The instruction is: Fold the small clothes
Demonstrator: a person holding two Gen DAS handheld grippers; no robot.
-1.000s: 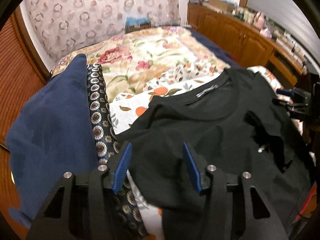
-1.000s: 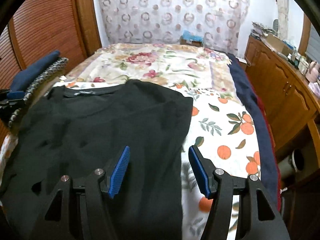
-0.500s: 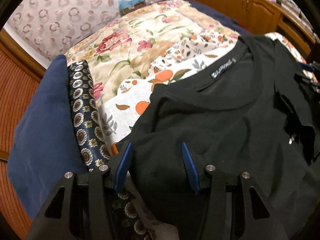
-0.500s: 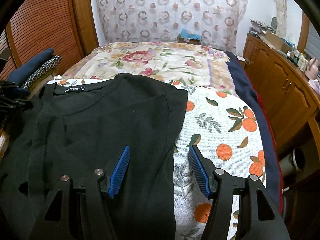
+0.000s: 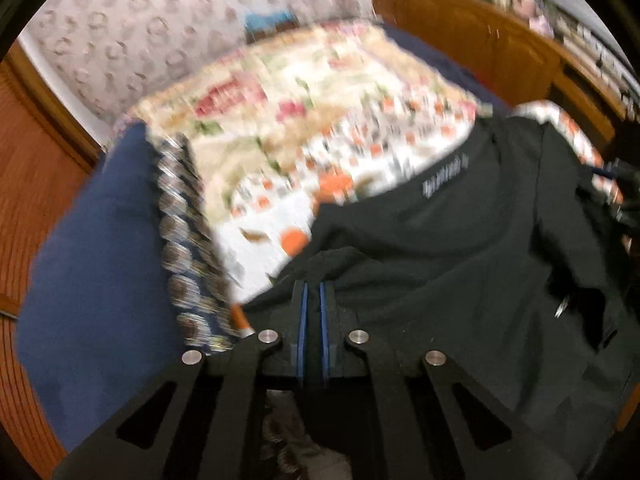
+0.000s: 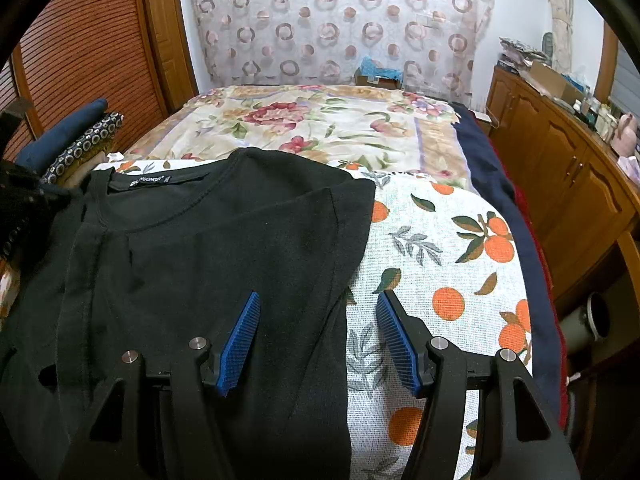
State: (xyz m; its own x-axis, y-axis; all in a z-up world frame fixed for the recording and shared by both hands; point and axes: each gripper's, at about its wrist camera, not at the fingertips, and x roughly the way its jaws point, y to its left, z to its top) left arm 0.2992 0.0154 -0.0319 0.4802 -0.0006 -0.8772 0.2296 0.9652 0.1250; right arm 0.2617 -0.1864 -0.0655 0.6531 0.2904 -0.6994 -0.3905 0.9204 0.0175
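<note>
Lying flat on orange-print cloth (image 6: 440, 248), black cotton T-shirt (image 6: 224, 240), collar pointing away, long axis running toward both tools. Left gripper (image 5: 313, 292) just closing, clamping shirt's near-left edge; right gripper (image 6: 318, 308) gaping above right hem.

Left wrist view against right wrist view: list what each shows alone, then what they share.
Left wrist only: the left tool, its jaws just closed on a fold of the black shirt; the picture is blurred.

Right wrist only: the right tool, jaws open over the shirt's edge, touching nothing; the red side of the bed; a grey can on the floor.

Both: the shirt on the orange-print cloth, the floral bedspread, the navy pillow, the curtain, the wooden cabinet.
</note>
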